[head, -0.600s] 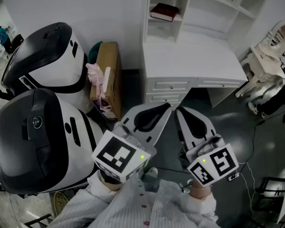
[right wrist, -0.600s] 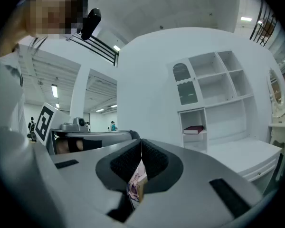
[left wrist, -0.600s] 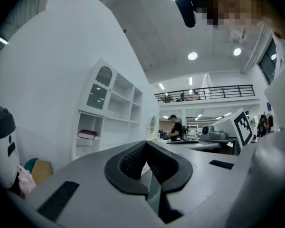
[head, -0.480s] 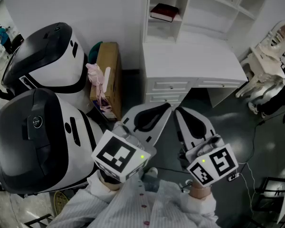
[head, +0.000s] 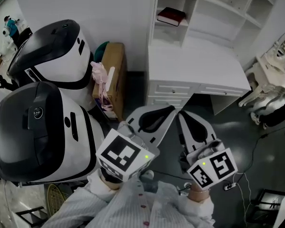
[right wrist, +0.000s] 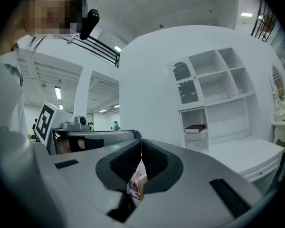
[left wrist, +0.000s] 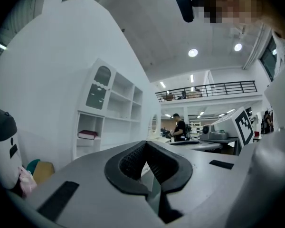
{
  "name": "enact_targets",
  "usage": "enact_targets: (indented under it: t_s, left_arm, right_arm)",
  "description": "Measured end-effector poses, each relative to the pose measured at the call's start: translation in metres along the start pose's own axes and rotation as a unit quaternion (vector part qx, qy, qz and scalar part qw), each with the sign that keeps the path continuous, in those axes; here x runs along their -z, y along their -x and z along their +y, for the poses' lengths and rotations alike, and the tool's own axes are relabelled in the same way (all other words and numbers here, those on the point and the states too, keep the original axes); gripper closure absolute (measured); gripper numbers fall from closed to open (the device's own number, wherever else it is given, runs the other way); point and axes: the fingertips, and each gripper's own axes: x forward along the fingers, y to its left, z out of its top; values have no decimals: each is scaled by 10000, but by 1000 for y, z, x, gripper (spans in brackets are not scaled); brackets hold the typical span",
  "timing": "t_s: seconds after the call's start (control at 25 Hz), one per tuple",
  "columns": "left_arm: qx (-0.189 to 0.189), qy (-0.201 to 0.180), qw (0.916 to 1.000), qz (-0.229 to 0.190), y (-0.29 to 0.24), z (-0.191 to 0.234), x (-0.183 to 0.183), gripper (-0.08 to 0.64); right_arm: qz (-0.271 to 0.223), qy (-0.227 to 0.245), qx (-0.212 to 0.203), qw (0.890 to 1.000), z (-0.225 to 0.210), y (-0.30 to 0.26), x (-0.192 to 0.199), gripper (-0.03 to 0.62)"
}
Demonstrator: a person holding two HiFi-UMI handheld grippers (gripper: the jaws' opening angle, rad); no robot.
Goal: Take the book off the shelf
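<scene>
Both my grippers sit low in the head view, side by side, pointing level toward the white desk. Left gripper (head: 170, 109) is clenched: in the left gripper view its tips (left wrist: 145, 144) meet, with nothing between them. Right gripper (head: 181, 114) is clenched too and empty. In the right gripper view its tips (right wrist: 141, 141) touch, and only background colour shows through the gap behind them.

The book (head: 171, 16) is dark red and lies flat in the lower left compartment of the shelf (head: 156, 18), top centre of the head view, well apart from both grippers. It shows at left-middle of the left gripper view (left wrist: 87, 134) and right of centre in the right gripper view (right wrist: 194, 128).

The tabletop (head: 194, 63) under the shelf is white. A cardboard box (head: 115, 72) stands against the desk's left side with a pink bag (head: 99, 75) beside it. Two big white-and-black machines (head: 47, 127) fill the left of the frame.
</scene>
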Motion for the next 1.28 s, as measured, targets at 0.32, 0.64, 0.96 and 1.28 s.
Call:
enact_targets:
  t_s: [0.32, 0.64, 0.96, 1.28]
  left_arm:
    - [-223, -42, 9997, -33, -11, -17, 5, 549]
    - [-318, 73, 9994, 109, -29, -13, 18, 549]
    - [-326, 42, 9994, 90, -73, 40, 17, 549]
    - [-225, -8, 9997, 122, -129, 109, 8, 549]
  right_arm:
    - [-26, -61, -160, 9998, -16, 23, 5, 577]
    - [-6, -126, -166, 9998, -35, 24, 9, 577]
    - [28, -107, -103, 9999, -78, -24, 8, 577]
    - [-13, -65, 92, 9999, -137, -87, -6, 577]
